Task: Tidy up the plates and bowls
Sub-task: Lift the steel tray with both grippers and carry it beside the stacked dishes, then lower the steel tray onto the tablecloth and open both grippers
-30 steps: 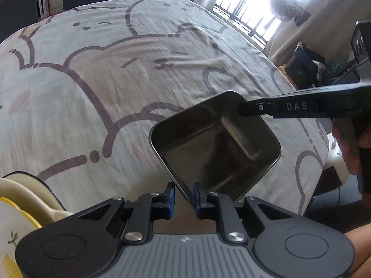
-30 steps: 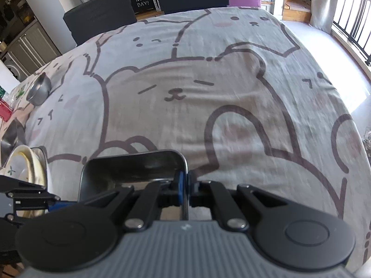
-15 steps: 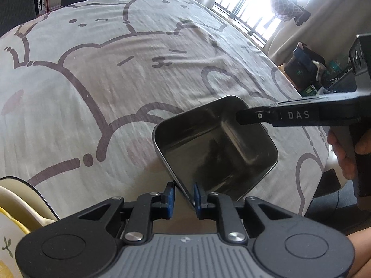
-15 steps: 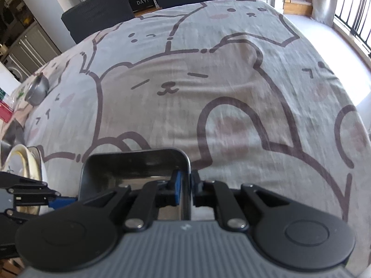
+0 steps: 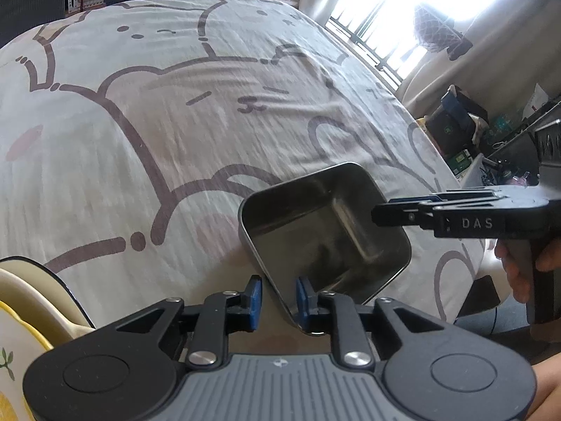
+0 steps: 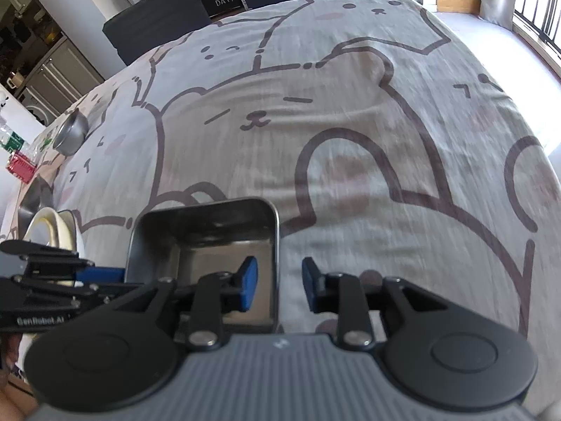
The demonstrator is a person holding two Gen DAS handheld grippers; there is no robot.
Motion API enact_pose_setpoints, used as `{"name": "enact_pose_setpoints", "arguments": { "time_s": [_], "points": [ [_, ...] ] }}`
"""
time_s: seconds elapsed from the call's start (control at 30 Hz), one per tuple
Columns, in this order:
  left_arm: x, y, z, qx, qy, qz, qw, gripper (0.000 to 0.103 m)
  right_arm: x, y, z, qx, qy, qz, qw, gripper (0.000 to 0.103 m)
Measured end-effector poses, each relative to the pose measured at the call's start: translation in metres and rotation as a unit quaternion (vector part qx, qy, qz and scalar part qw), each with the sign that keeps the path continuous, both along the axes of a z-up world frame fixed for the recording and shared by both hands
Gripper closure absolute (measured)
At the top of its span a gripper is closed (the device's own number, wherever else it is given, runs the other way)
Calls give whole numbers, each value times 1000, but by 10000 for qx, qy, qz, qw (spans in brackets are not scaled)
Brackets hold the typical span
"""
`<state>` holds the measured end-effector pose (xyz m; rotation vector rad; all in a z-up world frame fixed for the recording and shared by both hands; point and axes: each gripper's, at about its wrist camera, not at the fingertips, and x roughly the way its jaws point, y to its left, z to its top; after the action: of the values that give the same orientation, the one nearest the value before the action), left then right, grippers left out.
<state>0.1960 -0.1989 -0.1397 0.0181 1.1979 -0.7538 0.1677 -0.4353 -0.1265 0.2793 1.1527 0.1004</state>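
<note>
A square steel tray (image 5: 326, 242) sits on the bear-print tablecloth (image 5: 157, 122). My left gripper (image 5: 279, 298) straddles the tray's near rim. Its jaws are opening, and the blue left pad stands clear of the metal. My right gripper (image 6: 279, 284) straddles the tray's (image 6: 207, 242) right rim. Its jaws are opening too, with a gap on both sides of the rim. In the left wrist view the right gripper (image 5: 377, 210) reaches over the tray's far edge from the right. In the right wrist view the left gripper (image 6: 98, 275) comes in from the left.
Cream plates (image 5: 31, 301) are stacked at the left of the tray, also seen as plates (image 6: 52, 228) in the right wrist view. A small steel bowl (image 6: 70, 133) stands far left. Dark chairs (image 6: 157, 10) line the table's far side. A person's hand (image 5: 519, 266) holds the right gripper.
Both grippers were shut on the tray's rim; now both pairs of jaws have spread apart off it. The tray has settled slightly lower onto the cloth.
</note>
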Motion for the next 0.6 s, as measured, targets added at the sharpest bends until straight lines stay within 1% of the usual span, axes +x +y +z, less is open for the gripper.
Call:
{"name": "enact_pose_setpoints", "arguments": {
  "time_s": [0.07,0.13,0.2,0.27,0.33,0.37,0.43,0.47,0.5,0.57,0.6],
  "points": [
    [-1,1,2,-38,-4,6,10000,66,-5,-2,2,35,-39,11,10000,61],
    [-1,3,5,-107,-1,10,9999,64,-9,-3,4,51,-98,52,9999,54],
    [-3,5,10,-159,-62,-9,9999,59,-13,-5,7,74,-148,73,9998,49],
    [-4,8,15,-182,-157,-9,9997,54,-18,-7,11,107,-198,55,9997,38],
    [-4,12,21,-260,-207,26,9994,50,-22,-8,17,103,-257,51,9996,33],
    [-3,15,24,-311,-220,57,9993,47,-24,-8,19,115,-284,70,9995,29],
    [-3,21,30,-432,-262,119,9987,37,-27,-7,26,111,-378,98,9992,24],
    [-2,24,33,-471,-299,144,9983,28,-28,-6,29,99,-443,107,9989,19],
    [-2,29,37,-504,-359,181,9979,22,-30,-5,33,111,-520,98,9985,16],
    [-2,37,44,-528,-436,240,9974,18,-31,-2,40,146,-638,35,9978,6],
    [-2,42,47,-535,-468,274,9971,16,-30,-1,43,159,-710,0,9973,6]
  ]
}}
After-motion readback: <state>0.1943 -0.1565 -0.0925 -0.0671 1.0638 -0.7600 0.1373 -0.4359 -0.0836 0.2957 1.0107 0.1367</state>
